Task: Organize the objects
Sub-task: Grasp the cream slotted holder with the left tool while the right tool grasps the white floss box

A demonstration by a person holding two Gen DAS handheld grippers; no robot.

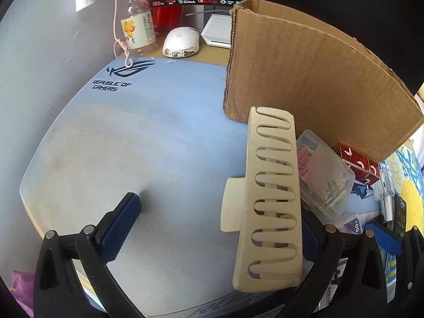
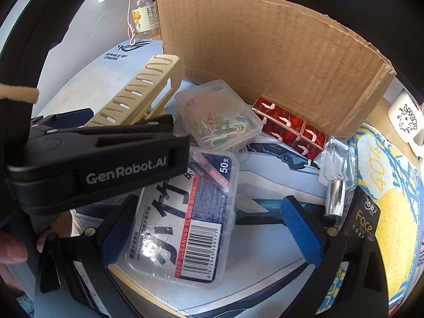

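Observation:
A cream hair claw clip rests against the right finger of my left gripper, whose blue pads stand wide apart; the right pad is mostly hidden behind the clip. The clip shows again in the right wrist view, at the tip of the black left gripper. My right gripper is open, its fingers on either side of a clear floss stick box lying flat on the mat. A clear box of coloured paper clips and red patterned boxes lie just beyond.
An open cardboard box stands on its side behind the items. A plastic bottle, a white mouse, the blue mat, a small glass bottle, a black pack and a mug are around.

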